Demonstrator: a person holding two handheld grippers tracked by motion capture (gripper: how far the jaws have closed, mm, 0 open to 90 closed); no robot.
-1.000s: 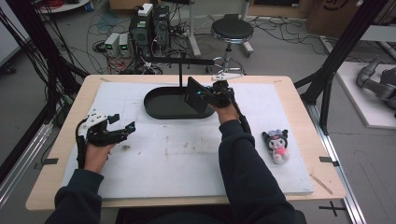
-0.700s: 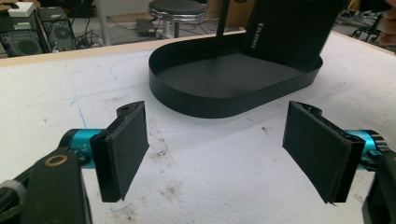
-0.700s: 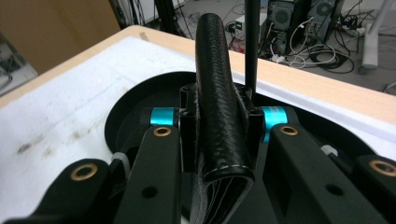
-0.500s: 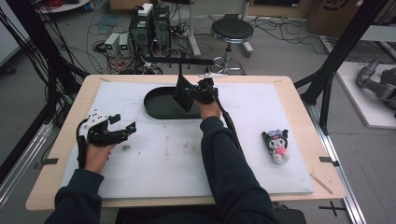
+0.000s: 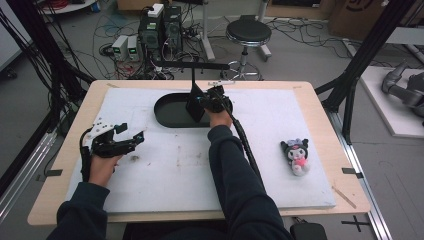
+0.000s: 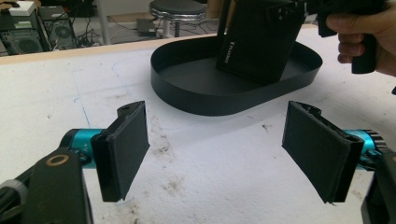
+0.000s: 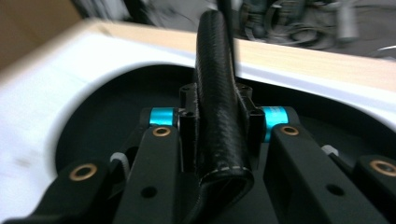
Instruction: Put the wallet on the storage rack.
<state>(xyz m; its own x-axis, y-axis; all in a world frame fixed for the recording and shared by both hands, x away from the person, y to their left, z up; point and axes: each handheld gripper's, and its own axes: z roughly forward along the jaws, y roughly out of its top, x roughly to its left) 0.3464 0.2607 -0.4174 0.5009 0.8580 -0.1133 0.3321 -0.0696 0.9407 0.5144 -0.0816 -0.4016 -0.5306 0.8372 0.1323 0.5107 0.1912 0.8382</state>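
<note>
Setting the black pouch into the black oval tray is the step in hand. The pouch stands tilted inside the tray, its lower edge at or just above the tray floor; contact cannot be confirmed from the left gripper view. Its strap runs up between the jaws of the right gripper, which hangs directly over the tray. Those jaws have just been opening a little, yet the strap sits between them and looks pinched, so I log the grip as closed on the pouch, beginning to ease.

The left gripper rests on the tabletop well to the left of the tray, jaws spread wide, nothing between them. A small plush toy lies on the right side, well apart from the work.

Judgement: placement is nearly complete. The next move calls for letting the pouch settle fully on the tray floor, spreading the right jaws enough to free the strap, then lifting straight up so that the strap does not snag and tip the pouch over the rim.
</note>
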